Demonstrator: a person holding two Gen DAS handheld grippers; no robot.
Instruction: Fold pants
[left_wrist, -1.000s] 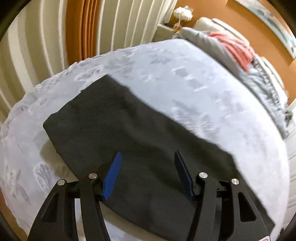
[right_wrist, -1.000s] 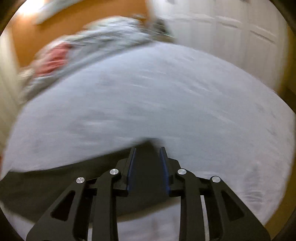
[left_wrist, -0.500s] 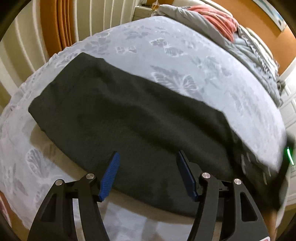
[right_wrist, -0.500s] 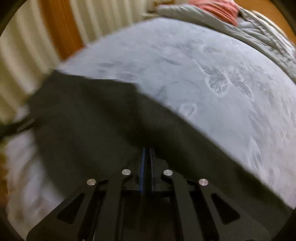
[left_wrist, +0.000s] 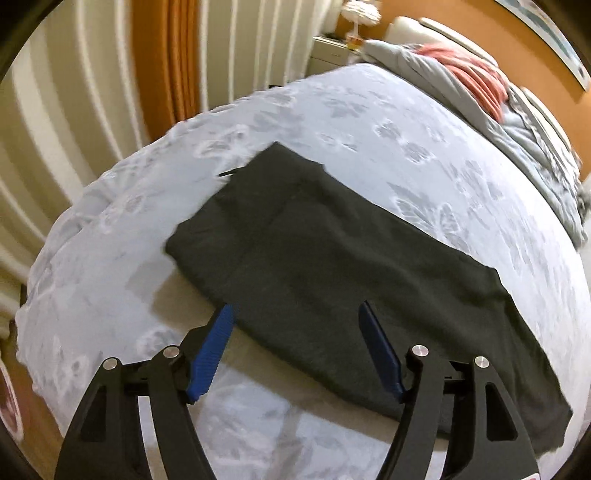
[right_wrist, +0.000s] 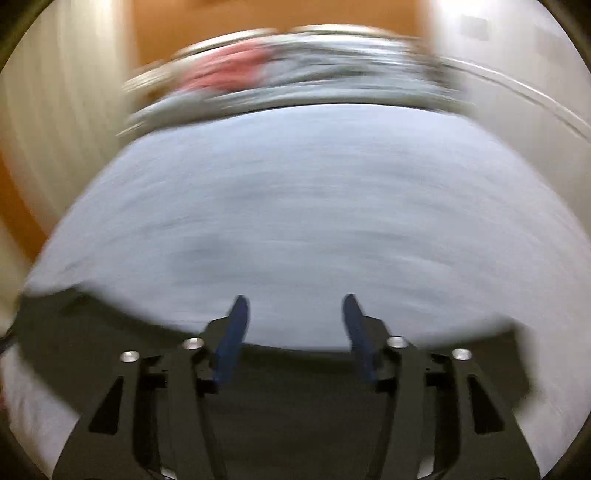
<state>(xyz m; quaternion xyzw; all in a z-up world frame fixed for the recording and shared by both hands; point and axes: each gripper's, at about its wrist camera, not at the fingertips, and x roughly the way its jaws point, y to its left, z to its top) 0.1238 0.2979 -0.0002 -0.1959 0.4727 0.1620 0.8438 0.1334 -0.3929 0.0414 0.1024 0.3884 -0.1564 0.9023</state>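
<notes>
Now, your pants (left_wrist: 332, 266) lie as a dark folded band across the middle of the left wrist view, running from upper left to lower right on the pale blue patterned bedspread (left_wrist: 424, 155). Your left gripper (left_wrist: 297, 350) hovers at the near edge with its jaws apart, having just widened, and no cloth is pinched. Your right gripper (right_wrist: 293, 325) has just sprung apart too, nothing between the pads, the pants below it at the bottom of a badly blurred frame. The risk: a ragged corner at the upper left (a strip pokes out there) may get folded in crooked. Pinch only the top layer and the stack could slide apart.
</notes>
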